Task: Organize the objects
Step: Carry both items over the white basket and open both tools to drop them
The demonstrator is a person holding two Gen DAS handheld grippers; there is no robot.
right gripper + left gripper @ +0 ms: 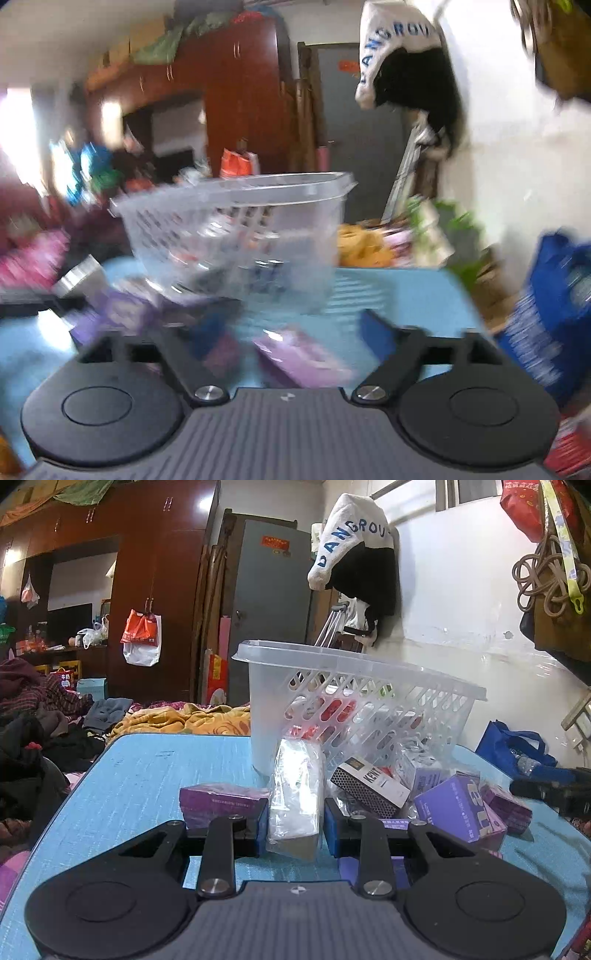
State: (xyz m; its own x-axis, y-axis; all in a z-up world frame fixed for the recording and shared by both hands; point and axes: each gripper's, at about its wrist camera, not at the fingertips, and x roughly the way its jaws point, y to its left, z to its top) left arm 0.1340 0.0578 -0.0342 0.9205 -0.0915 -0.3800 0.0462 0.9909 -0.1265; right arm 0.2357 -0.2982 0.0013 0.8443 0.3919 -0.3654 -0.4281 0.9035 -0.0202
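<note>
A clear plastic basket stands on the blue table and holds several small packs. In front of it lie purple boxes, a black-and-white KENT box and a dark purple box. My left gripper is shut on a clear plastic-wrapped pack that stands upright between its blue pads. In the blurred right wrist view, my right gripper is open above a pink-purple box, with the basket just beyond.
The table sits over a bed with clothes and a yellow blanket. A blue bag lies at the right by the white wall. A wooden wardrobe and a grey door stand behind.
</note>
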